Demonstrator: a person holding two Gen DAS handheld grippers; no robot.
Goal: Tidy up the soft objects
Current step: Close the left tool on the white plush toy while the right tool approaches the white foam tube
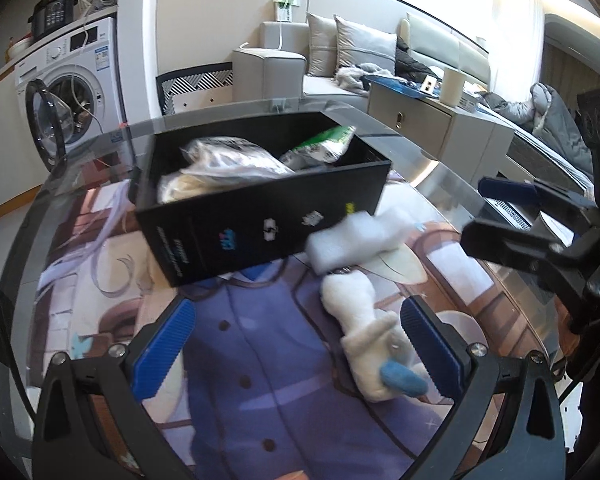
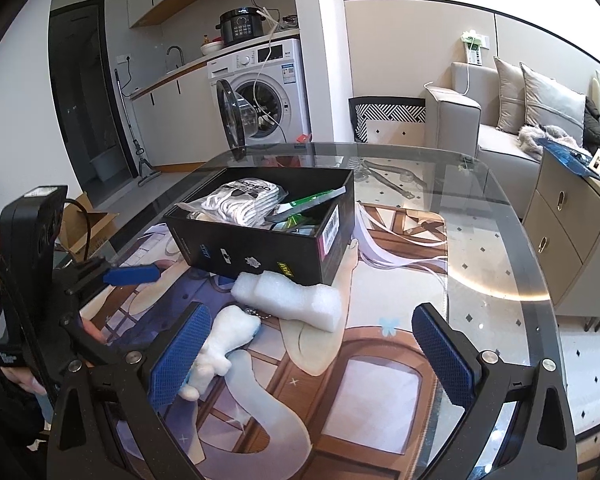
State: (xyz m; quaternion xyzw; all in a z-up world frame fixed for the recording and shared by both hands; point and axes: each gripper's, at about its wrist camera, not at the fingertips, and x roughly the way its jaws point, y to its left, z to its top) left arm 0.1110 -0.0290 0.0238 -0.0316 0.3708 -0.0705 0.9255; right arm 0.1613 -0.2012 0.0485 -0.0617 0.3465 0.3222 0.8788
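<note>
The left gripper is wide open and holds nothing. Its blue pads sit on each side of the printed mat that covers the glass tabletop. The white plush toy lies flat on the mat, close to the pad on the right — it looks like the next soft thing to pick up, so being open makes sense.

The right gripper is open too, and empty. In its view the toy lies just by one pad, so either gripper could reach it.

A little farther is a white foam piece. It seems to touch the toy's end and rests by the front of the black box.

The box stands open on the mat. Inside are a bag of white socks and a green packet — soft things likely go in here. The toy and foam are not yet inside.
</note>
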